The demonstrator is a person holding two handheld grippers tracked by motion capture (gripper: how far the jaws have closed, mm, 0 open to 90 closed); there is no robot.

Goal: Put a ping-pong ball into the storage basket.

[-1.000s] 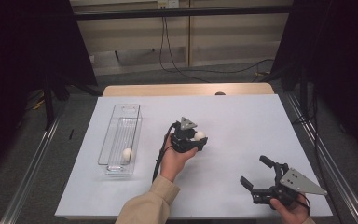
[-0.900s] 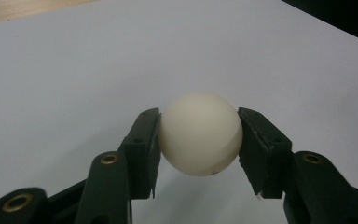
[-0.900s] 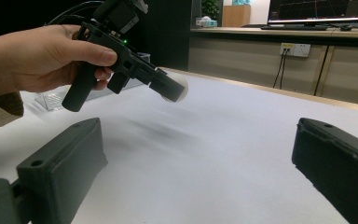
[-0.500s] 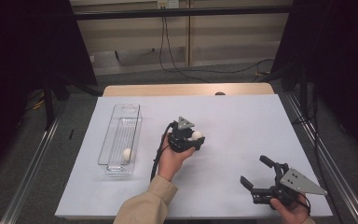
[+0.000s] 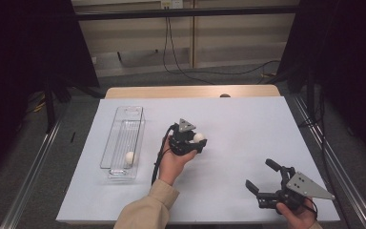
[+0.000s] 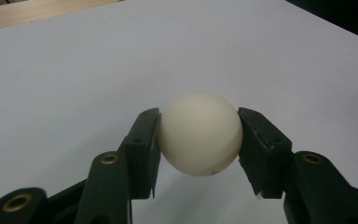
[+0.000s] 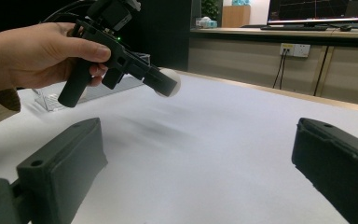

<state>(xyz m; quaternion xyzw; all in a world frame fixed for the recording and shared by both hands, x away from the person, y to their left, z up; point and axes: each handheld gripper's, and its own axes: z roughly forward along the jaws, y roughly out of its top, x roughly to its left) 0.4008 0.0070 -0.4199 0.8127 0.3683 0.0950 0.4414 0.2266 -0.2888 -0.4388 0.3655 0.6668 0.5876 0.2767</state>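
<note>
Plainly, the small, smooth, cream-white ball (image 6: 200,134) is a matte sphere with a faint dark speck low on its front and no printing to be seen. It sits pinched between the two black jaws of the left gripper (image 6: 199,140), whose pads press on its sides, so that gripper is closed on the ball. In the high view the ball (image 5: 199,138) shows at the tip of the left gripper (image 5: 193,143), held above the middle of the white table top (image 5: 248,124); the right gripper view shows it lifted clear of the surface, with a soft shadow beneath.

Two such balls can be counted: the held one, and a second cream-white ball (image 5: 129,157) lying in the near end of the one clear plastic rectangular tray (image 5: 124,125) at the left of the table.

There are two grippers. The right gripper (image 5: 263,180) rests near the table's near right edge, well apart from the ball, its jaws spread wide with nothing between them.
</note>
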